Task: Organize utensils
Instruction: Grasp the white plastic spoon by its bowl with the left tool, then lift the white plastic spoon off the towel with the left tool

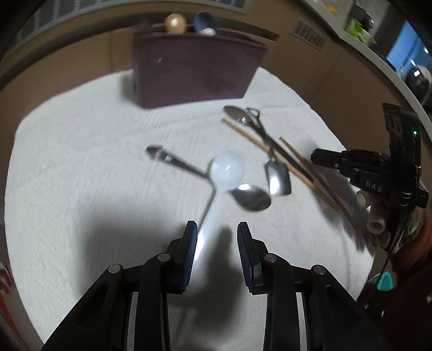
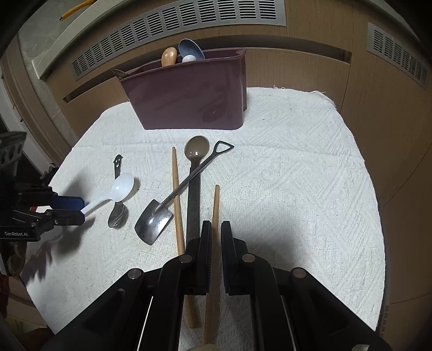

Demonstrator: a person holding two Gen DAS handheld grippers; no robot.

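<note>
A maroon utensil holder (image 2: 189,91) stands at the back of the white cloth, with several spoons in it; it also shows in the left wrist view (image 1: 194,70). My left gripper (image 1: 216,240) is open around the handle of a white plastic spoon (image 1: 228,168), which also shows in the right wrist view (image 2: 121,187). My right gripper (image 2: 215,237) has its jaws nearly closed around a wooden chopstick (image 2: 215,205). A second chopstick (image 2: 176,199), a shovel-shaped metal spoon (image 2: 155,222), a dark long-handled spoon (image 2: 195,154) and a steel spoon (image 2: 118,214) lie on the cloth.
The white textured cloth (image 2: 297,189) covers the table. A wooden wall with vent grilles (image 2: 175,21) stands behind the holder. A metal utensil with a smiley cut-out handle (image 1: 162,156) lies left of the white spoon. The right gripper (image 1: 364,172) shows in the left wrist view.
</note>
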